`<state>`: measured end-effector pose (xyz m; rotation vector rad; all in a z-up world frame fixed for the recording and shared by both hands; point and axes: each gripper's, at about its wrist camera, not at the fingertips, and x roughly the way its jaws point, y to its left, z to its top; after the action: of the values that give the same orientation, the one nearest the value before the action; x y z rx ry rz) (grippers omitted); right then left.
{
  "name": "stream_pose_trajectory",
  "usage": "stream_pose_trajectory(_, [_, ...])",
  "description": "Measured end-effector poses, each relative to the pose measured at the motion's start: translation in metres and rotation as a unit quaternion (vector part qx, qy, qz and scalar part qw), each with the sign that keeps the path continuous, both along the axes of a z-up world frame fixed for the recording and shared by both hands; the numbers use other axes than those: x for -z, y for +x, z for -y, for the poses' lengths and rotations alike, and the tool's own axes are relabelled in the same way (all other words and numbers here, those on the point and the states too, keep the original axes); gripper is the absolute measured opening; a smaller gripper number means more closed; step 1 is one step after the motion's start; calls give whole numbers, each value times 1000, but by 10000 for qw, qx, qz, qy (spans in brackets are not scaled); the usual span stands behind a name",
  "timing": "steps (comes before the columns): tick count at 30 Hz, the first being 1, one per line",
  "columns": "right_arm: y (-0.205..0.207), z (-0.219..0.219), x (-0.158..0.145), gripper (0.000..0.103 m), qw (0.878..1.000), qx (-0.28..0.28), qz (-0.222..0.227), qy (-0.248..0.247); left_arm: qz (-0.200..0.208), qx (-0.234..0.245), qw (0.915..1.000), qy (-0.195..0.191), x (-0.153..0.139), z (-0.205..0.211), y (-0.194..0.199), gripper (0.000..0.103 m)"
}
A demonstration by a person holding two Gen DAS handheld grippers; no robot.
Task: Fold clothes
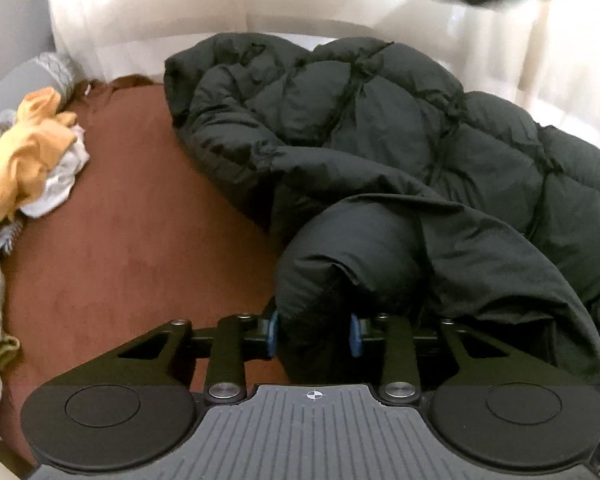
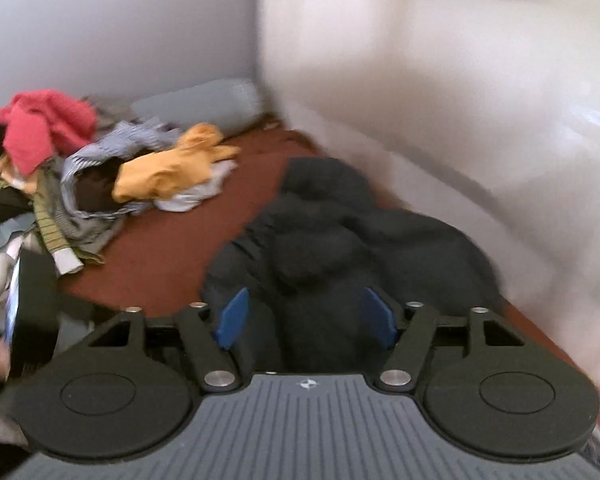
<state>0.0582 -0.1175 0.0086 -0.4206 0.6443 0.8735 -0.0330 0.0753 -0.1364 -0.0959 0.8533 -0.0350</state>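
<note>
A black puffer jacket point(image 1: 380, 152) lies bunched on the brown bed cover point(image 1: 132, 248), against the white wall. My left gripper point(image 1: 314, 336) is shut on a fold of the jacket, probably a sleeve, which fills the gap between its blue pads point(image 1: 273, 334). In the right wrist view the jacket point(image 2: 340, 232) lies ahead, blurred. My right gripper point(image 2: 306, 316) is open above it, and its blue pads point(image 2: 232, 318) stand wide apart with jacket fabric behind them.
A pile of loose clothes sits at the left: an orange garment point(image 2: 168, 168), a red one point(image 2: 40, 128), a striped blue shirt point(image 2: 100, 152). A grey pillow point(image 2: 204, 104) lies in the corner. White walls point(image 2: 420, 80) border the bed.
</note>
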Motion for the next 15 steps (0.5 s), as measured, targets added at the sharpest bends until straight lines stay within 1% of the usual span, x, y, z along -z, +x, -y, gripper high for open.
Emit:
stream_pose_trajectory(5, [51, -119, 26, 70, 9976, -387, -131, -551, 20, 53, 9999, -155, 3, -3, 2, 23])
stream_pose_trajectory(7, [71, -154, 34, 71, 9965, -339, 74, -759, 22, 2, 9997, -257, 3, -6, 3, 21])
stream_pose_trajectory(10, [99, -188, 43, 76, 9910, -493, 592, -1092, -11, -110, 9987, -490, 4, -13, 4, 19])
stream_pose_trajectory(12, [126, -205, 50, 77, 9873, -457, 698, -1355, 7, -83, 9987, -498, 4, -12, 4, 21])
stream_pose_trajectory(14, [155, -213, 54, 80, 9883, -252, 524, -1410, 38, -64, 9989, -472, 4, -11, 4, 49])
stream_pose_trajectory(15, [169, -215, 57, 83, 9893, -141, 393, -1400, 63, -89, 9990, -436, 4, -11, 3, 52])
